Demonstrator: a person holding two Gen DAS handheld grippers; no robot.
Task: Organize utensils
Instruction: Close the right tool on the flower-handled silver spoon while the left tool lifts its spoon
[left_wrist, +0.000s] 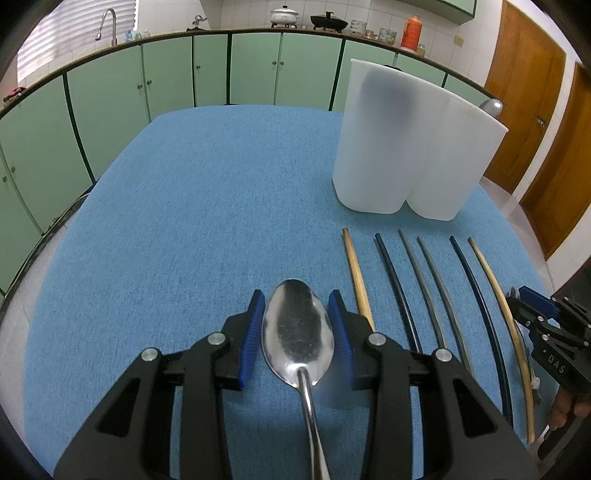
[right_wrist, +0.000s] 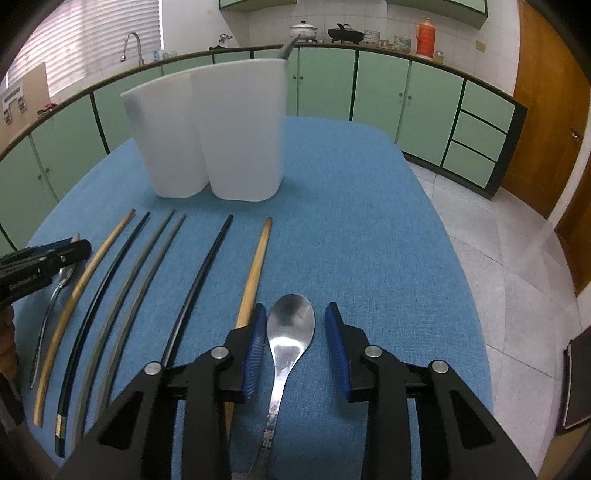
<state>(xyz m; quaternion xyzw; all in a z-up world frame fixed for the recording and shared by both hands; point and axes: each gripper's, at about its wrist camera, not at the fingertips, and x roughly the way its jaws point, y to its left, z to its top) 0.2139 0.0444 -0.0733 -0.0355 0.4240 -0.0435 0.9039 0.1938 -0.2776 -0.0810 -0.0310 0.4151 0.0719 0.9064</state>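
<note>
So at this point each gripper was lined up over its own spoon, with the white two-compartment holder (left_wrist: 413, 147) standing upright at the back of the blue cloth (left_wrist: 203, 203) as the obvious destination. The left gripper (left_wrist: 297, 332) had its jaws wide apart, straddling the bowl of a big shiny spoon (left_wrist: 297, 328) that lay flat on the cloth, well in front of the holder and off to its left; pads looked just beside the bowl edges, but I couldn't tell if they touched. The right gripper (right_wrist: 297, 347) was also open, jaws either side of a smaller steel spoon (right_wrist: 290, 332), in front of the holder and to its right, with clear gaps on both sides. Between the two spoons, six chopsticks (right_wrist: 147, 277) were laid in a row in front of the holder, untouched. One utensil handle (right_wrist: 288, 48) already poked out of the holder's right compartment. My guess on handling: the spoons were stiff, light, polished metal, so slippery, and the rounded bowl would probably squirt out of flat pads. I'd have pinched at the neck or the flat handle instead. They sat low on the cloth too, so the pads needed to get right down.
</note>
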